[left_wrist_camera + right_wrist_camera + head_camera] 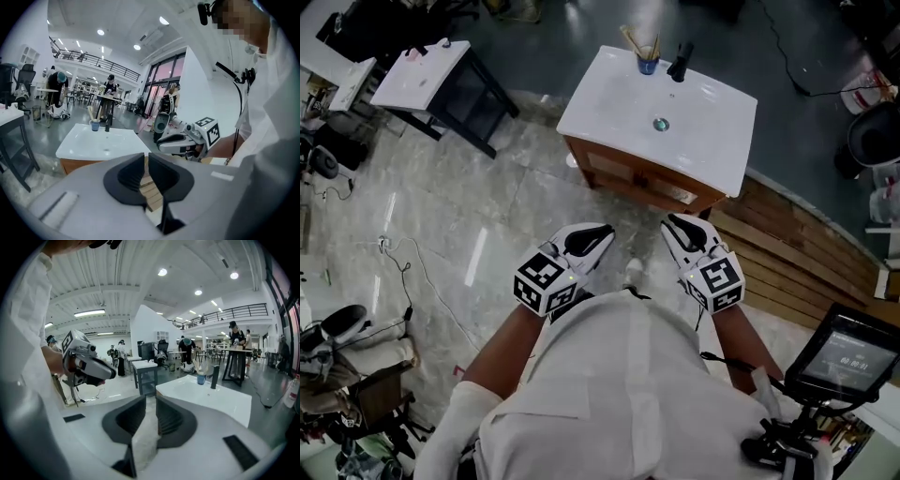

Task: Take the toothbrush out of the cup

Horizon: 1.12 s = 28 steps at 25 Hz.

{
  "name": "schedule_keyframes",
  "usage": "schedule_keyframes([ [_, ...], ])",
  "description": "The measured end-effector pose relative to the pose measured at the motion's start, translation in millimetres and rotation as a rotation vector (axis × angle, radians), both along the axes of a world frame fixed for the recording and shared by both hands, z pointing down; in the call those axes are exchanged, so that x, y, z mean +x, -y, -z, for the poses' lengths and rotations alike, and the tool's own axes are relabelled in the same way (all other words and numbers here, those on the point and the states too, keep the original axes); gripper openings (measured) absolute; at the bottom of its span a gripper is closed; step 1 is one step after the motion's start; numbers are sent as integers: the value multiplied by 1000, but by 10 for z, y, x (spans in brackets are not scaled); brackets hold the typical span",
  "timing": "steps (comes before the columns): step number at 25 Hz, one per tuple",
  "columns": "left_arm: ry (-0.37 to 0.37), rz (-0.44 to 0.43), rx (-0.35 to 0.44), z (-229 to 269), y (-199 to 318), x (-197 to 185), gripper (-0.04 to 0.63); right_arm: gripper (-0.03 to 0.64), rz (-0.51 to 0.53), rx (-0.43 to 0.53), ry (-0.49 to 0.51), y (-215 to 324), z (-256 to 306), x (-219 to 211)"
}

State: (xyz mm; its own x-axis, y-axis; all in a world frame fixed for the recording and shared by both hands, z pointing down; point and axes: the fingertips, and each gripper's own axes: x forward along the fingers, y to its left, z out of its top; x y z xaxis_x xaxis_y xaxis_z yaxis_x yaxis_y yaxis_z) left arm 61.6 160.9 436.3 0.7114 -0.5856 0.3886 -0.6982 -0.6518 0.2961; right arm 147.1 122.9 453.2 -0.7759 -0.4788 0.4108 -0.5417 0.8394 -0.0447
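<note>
Head view, cup: blue cup [648, 64] upright at far edge of white worktop [609, 103], just beside black tap [680, 61].
Head view, toothbrush: toothbrush [630, 39] stands in cup, pale handles fan out above rim. Looks like more than one, can't count.
Head view, left gripper: left gripper [606, 232] held close to person's body, well short of worktop's near edge, touching nothing.
Head view, right gripper: right gripper [672, 225] alongside it, same stand-off. Bare floor betw. both grippers & worktop.
Left gripper view, jaws: pressed together, only a hairline slit, nothing betw. them.
Left gripper view, target: cup [95, 125] w/ toothbrush [90, 112] well apart from jaws, at far edge of worktop [89, 145], tap [108, 123] next to it. Right gripper [160, 143] shows at right, in the air.
Right gripper view, jaws: narrow gap, pads not meeting, nothing betw. them.
Right gripper view, target: cup [201, 378], toothbrush [198, 367] & tap [215, 377] at far edge of worktop [220, 401]. Left gripper [114, 374] shows at left.
Progress: approx. nil. Nothing gripped, toothbrush fully in cup.
Left to do: get to worktop, bring one gripper over far edge, open jaws round a handle above rim, close, lift straight up clear of cup.
Risk (est.): cup looks light, may tip or rise w/ brush. Other gripper prob. needed to steady it.
</note>
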Motion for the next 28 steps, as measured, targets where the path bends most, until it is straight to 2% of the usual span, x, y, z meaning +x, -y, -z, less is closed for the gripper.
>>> schedule_keyframes([
  [6, 23, 26, -7, -27, 645, 188, 18, 50, -10, -12, 13, 566, -127, 217],
  [14, 3, 94, -5, -26, 1392, -14, 68, 74, -73, -17, 21, 858, -123, 337],
  [21, -3, 115, 18, 12, 2599, -220, 105, 75, -220, -35, 0, 1373, -103, 606],
  [28, -10, 165, -12, -142, 3875, -502, 158, 75, -364, -56, -8, 1839, -46, 618],
])
